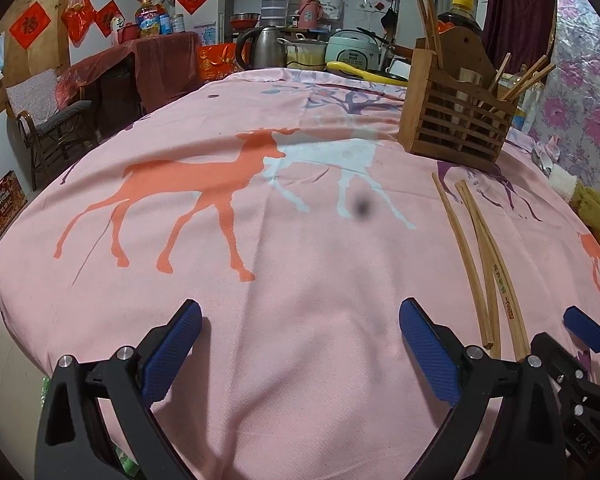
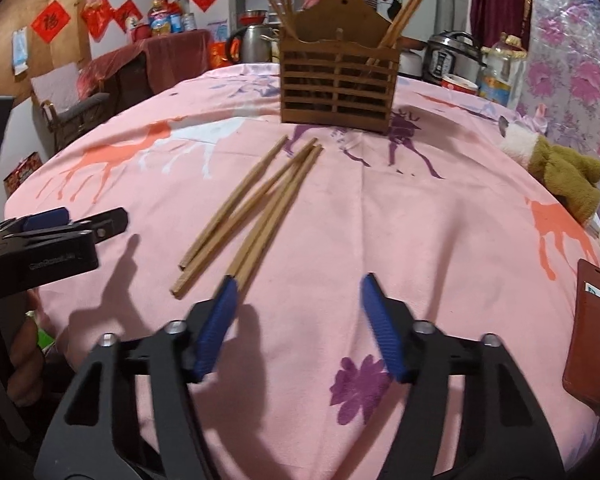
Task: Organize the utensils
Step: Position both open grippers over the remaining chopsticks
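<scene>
Several loose wooden chopsticks lie on the pink deer-print tablecloth, pointing toward a slatted wooden utensil holder that has more chopsticks standing in it. My right gripper is open and empty, its left fingertip just at the near ends of the chopsticks. In the left wrist view the chopsticks lie at the right and the holder stands behind them. My left gripper is open and empty over bare cloth, left of the chopsticks.
A brown plush toy and a metal spoon lie at the table's right edge. A brown leather wallet lies near right. Kettle, pots and rice cookers crowd the far edge. A chair stands at the left.
</scene>
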